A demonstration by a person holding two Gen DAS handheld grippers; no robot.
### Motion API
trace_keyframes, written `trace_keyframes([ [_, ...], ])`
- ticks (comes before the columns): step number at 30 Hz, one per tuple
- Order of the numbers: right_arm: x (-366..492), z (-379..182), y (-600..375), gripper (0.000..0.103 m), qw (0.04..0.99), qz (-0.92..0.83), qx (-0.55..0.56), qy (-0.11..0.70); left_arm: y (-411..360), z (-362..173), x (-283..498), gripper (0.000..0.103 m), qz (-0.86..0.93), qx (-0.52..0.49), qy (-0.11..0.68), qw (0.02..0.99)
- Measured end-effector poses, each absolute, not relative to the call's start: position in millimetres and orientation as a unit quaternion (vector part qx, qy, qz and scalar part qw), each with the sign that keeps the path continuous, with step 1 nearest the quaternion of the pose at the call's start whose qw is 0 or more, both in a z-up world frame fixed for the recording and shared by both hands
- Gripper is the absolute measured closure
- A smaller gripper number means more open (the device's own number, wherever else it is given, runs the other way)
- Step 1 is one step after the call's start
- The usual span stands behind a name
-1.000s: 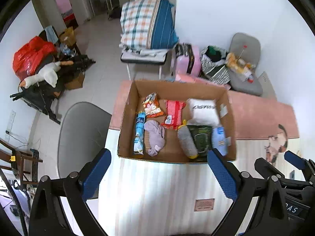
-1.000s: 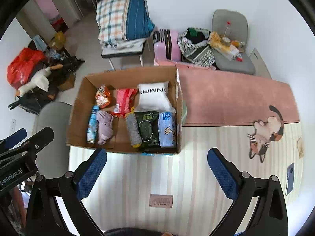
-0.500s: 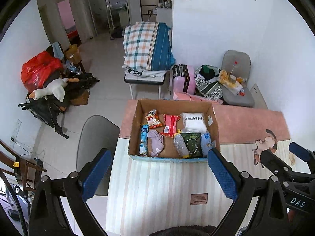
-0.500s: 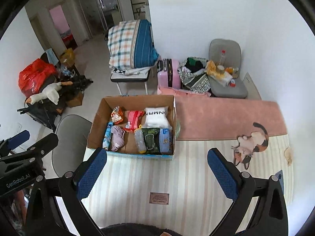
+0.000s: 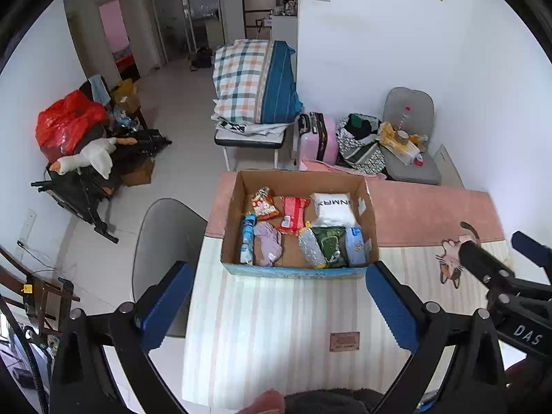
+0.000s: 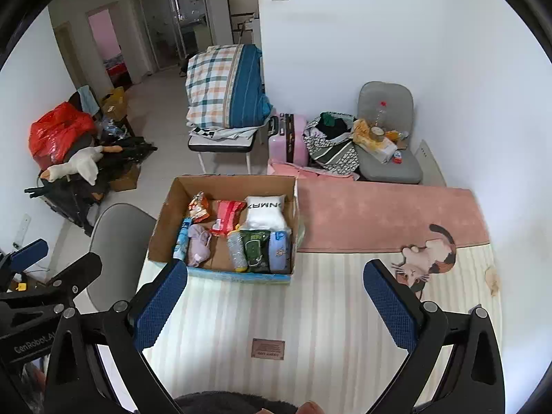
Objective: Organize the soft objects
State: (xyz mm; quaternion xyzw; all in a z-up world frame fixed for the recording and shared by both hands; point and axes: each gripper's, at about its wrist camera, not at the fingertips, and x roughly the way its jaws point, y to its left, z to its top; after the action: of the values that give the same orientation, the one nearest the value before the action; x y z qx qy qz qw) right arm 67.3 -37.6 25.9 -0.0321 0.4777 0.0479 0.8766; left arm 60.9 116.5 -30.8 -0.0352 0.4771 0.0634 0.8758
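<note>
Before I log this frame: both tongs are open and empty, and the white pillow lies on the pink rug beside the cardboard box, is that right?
Not quite. The white pillow lies inside the cardboard box, at its far right corner, as the right wrist view shows. Both the left tongs and right tongs are indeed open and empty.

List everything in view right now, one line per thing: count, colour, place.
cardboard box: 1, brown, on the striped mat
white pillow: 1, white with black letters, box back right
red packet: 1, red, box back middle
orange snack bag: 1, orange, box back left
lilac cloth: 1, pale purple, box front left
green pack: 1, dark green, box front right
mat: 1, striped cream with pink band and cat print, under box
plaid bedding: 1, blue and orange check, on bench behind
pink suitcase: 1, by wall
left gripper: 1, black with blue pads, open
right gripper: 1, black with blue pads, open
</note>
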Motion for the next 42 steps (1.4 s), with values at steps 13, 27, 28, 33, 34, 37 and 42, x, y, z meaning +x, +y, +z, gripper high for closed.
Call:
trace_keyframes([
  [13,72,24,-39,0.000,0.879,0.041,-0.038,0.474,120,-32,61,0.000,0.071,-0.035,0.477,0.876],
  [27,71,24,-42,0.000,0.880,0.036,-0.042,0.471,125,-28,60,0.000,0.069,-0.035,0.470,0.879],
  [28,71,24,-42,0.000,0.880,0.036,-0.041,0.472,125,-27,60,0.000,0.068,-0.035,0.471,0.879],
  [33,73,26,-46,0.000,0.879,0.033,-0.043,0.474,126,-24,60,0.000,0.067,-0.038,0.469,0.880],
  [34,73,26,-47,0.000,0.879,0.032,-0.043,0.474,126,-23,60,0.000,0.068,-0.037,0.469,0.880],
  [37,74,26,-48,0.000,0.880,0.030,-0.043,0.472,127,-23,61,0.000,0.067,-0.037,0.470,0.879],
  [42,74,27,-48,0.000,0.881,0.030,-0.043,0.470,126,-24,61,0.000,0.068,-0.037,0.470,0.879],
])
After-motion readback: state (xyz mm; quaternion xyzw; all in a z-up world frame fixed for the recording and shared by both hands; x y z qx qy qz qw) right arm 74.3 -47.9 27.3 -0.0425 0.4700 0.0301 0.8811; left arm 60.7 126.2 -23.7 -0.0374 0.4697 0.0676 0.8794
